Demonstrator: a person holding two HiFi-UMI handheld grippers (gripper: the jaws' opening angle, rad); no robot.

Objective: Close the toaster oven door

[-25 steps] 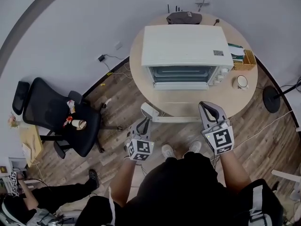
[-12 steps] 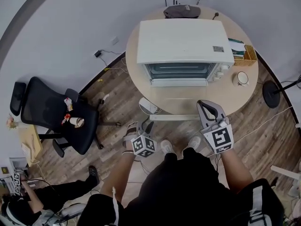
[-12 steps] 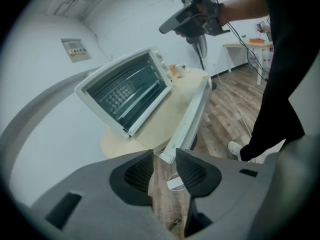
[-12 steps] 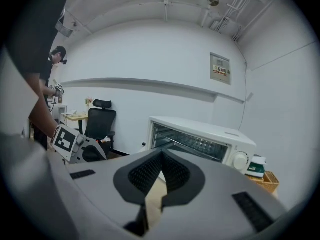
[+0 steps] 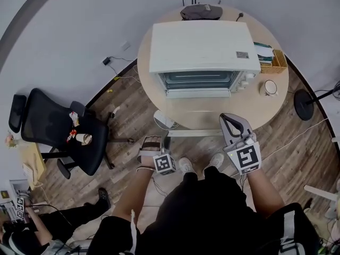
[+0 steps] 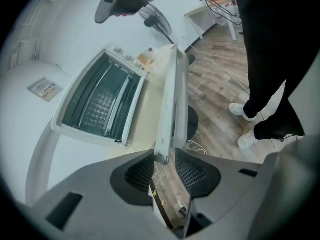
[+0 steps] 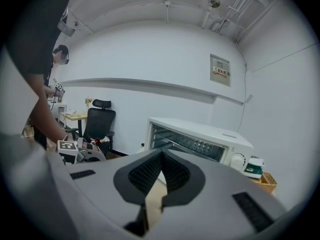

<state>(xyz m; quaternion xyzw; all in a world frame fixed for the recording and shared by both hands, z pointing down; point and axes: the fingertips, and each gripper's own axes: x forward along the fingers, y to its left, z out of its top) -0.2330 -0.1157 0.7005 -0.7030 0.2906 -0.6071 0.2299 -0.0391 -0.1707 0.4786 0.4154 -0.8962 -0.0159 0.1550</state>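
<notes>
My left gripper (image 6: 164, 159) hangs low over the wood floor (image 5: 133, 105). Its jaws have just been opening and now stand wide apart with nothing between them; the bench edge only shows through the gap, well beyond. My right gripper (image 7: 161, 154) points nearly level, its tips pressed together on nothing. At twelve o'clock from both grippers sits the one toaster oven (image 5: 204, 47) on the one round bench (image 5: 212, 113), and its glass door (image 5: 197, 80) looks shut against the front. One mug (image 5: 271, 87) stands at the oven's three o'clock, and one dark bundle (image 5: 201, 12) lies at its twelve. One black office chair (image 5: 53, 129) stands at nine o'clock from my left gripper.
</notes>
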